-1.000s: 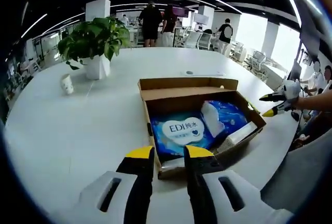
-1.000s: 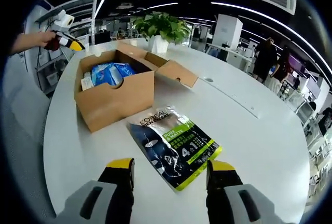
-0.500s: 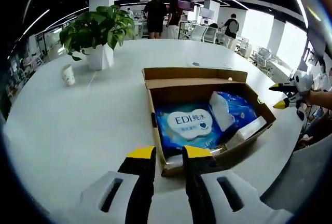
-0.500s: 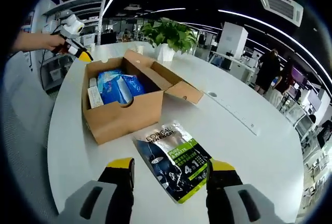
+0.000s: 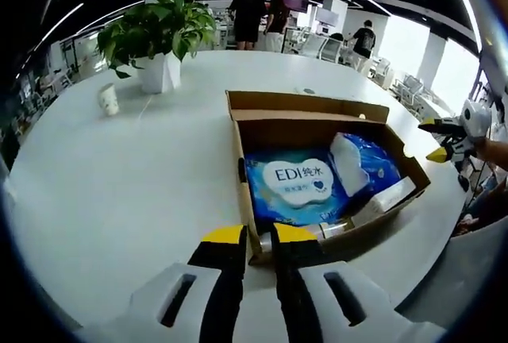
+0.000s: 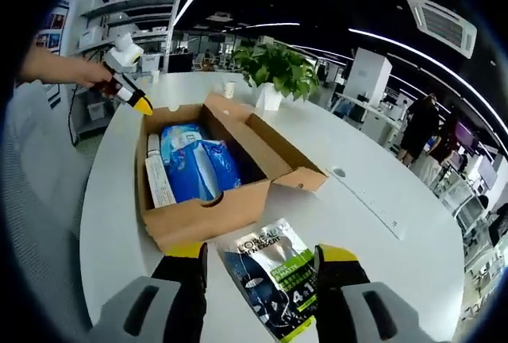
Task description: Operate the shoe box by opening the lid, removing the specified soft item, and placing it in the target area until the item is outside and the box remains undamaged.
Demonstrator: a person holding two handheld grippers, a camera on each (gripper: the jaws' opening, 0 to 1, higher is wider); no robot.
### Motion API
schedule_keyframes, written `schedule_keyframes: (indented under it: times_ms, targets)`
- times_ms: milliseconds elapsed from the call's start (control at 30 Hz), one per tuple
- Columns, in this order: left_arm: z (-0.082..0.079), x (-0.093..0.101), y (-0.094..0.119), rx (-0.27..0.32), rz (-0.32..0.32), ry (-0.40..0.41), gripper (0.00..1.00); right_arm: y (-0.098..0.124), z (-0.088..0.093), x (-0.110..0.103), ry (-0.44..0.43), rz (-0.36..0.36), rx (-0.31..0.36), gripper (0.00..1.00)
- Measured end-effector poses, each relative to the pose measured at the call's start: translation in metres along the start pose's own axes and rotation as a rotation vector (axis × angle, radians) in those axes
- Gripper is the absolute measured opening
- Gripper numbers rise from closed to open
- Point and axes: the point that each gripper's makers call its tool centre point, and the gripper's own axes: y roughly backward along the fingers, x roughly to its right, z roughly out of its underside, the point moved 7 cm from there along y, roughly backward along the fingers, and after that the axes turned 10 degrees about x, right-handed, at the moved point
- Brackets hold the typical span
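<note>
The open cardboard shoe box lies on the white table, its lid flap folded back. Inside are a blue EDI wipes pack, a second blue soft pack and a white tube. My left gripper sits at the box's near corner, jaws almost together with nothing seen between them. In the right gripper view the box is close. My right gripper is open, straddling a dark and green L'Oreal pouch flat on the table beside the box. A hand holds the left gripper at the box's far corner.
A potted plant and a paper cup stand on the far side of the table. The right gripper shows past the box's right end. People stand in the background. Shelving rises beyond the table edge.
Both views have moved in closer to the box. The left jaws have narrowed their gap. The pouch now lies between the right jaws.
</note>
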Motion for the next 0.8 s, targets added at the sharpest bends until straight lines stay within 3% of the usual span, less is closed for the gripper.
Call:
schedule_keyframes:
  times_ms: [233,533,800]
  targets:
    - [0.002,-0.002,0.000,0.003,-0.036,0.018,0.05,-0.018,-0.026,-0.010,0.020,-0.031,0.045,0.51]
    - [0.002,-0.003,0.000,0.001,-0.044,0.052,0.04,-0.041,-0.036,-0.023,0.058,-0.083,0.044,0.48]
    - [0.003,-0.003,0.000,0.008,-0.060,0.083,0.03,-0.058,-0.042,-0.030,0.086,-0.083,0.032,0.42]
